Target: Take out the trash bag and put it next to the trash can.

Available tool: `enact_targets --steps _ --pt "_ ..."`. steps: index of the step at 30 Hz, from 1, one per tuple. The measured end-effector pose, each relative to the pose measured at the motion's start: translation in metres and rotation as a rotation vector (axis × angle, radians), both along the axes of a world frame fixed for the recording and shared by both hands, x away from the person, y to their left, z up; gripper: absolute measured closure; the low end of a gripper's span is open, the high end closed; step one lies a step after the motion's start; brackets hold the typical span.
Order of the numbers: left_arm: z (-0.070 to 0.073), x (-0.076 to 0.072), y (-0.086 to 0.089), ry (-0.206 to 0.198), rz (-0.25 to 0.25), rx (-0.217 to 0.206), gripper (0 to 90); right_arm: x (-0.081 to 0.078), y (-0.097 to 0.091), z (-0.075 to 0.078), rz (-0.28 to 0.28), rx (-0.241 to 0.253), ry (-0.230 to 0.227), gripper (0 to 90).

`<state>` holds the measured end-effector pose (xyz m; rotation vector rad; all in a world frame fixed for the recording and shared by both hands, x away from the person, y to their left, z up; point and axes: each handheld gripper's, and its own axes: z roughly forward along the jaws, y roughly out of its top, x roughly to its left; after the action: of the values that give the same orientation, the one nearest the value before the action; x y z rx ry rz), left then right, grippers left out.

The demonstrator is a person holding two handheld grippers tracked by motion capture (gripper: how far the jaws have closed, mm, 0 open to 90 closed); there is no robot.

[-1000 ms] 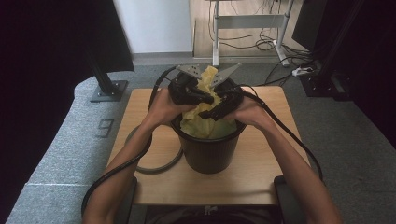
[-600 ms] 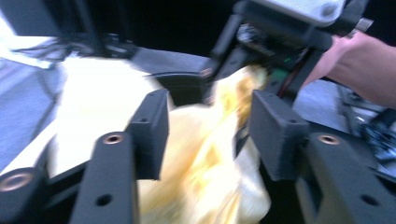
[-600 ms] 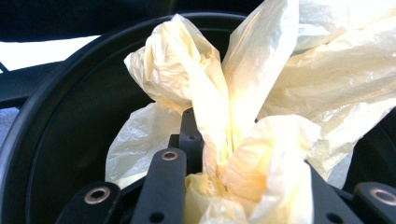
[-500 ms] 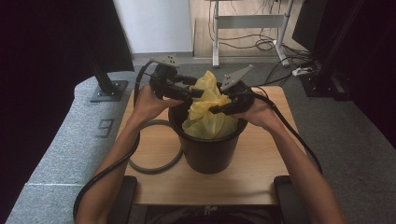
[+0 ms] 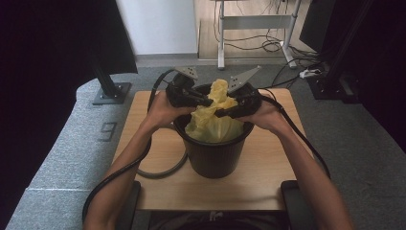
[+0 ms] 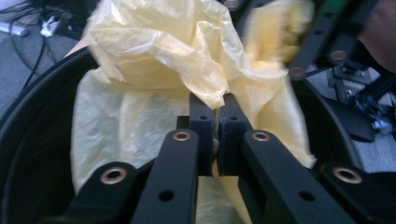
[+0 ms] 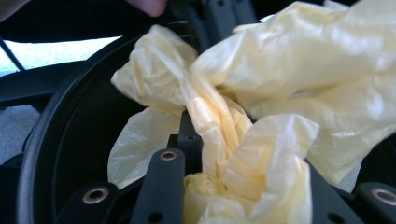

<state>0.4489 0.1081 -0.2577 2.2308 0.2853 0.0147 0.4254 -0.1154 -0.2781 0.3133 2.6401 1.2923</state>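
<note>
A black bucket [image 5: 213, 153] stands in the middle of the wooden table [image 5: 143, 124], with a crumpled yellow plastic bag [image 5: 210, 122] bulging out of its top. My left gripper [image 5: 207, 102] reaches in over the bucket's left rim; its jaws have just closed and pinch a fold of the bag [image 6: 154, 46] between the tips [image 6: 217, 100]. My right gripper [image 5: 218, 114] comes in from the right rim. Its jaws have been closing, and the bag [image 7: 299, 60] is bunched between them [image 7: 210, 126], hiding the right finger. The bucket's inner wall [image 7: 60, 154] curves around both.
A grey cable loop [image 5: 163, 170] lies on the table left of the bucket. A black stand foot [image 5: 112, 91] sits on the grey floor at the back left. Desk legs and loose cables [image 5: 253, 21] are behind the table.
The left gripper swung out to the left with its jaws apart, then came back in and closed on the bag. The right gripper stayed at the bag and closed on it.
</note>
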Motion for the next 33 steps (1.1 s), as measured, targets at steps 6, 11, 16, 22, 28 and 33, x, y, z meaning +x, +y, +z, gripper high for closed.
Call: enact_targets --steps 6,11,16,22,28,33 --pt "0.002 -0.006 -0.003 0.022 -0.043 -0.001 88.4 0.005 0.000 0.001 -0.121 -0.011 -0.017 29.9" --pt "0.001 -0.009 -0.015 0.044 -0.106 -0.047 86.9 -0.001 0.013 -0.004 -0.026 0.010 -0.027 26.0" --pt "0.011 -0.013 -0.011 0.017 -0.083 -0.117 63.4 -0.007 0.017 -0.004 0.044 -0.005 -0.055 68.9" --pt "0.019 -0.009 0.023 0.001 0.031 -0.131 42.0 -0.004 -0.006 0.007 -0.007 0.086 -0.052 77.5" --pt "-0.003 0.005 0.041 0.009 0.111 -0.052 34.0 -0.006 -0.021 0.019 -0.033 0.096 -0.061 77.5" --pt "-0.021 0.014 0.029 -0.011 0.129 0.085 34.3 -0.007 -0.023 0.025 -0.006 0.143 -0.054 77.5"
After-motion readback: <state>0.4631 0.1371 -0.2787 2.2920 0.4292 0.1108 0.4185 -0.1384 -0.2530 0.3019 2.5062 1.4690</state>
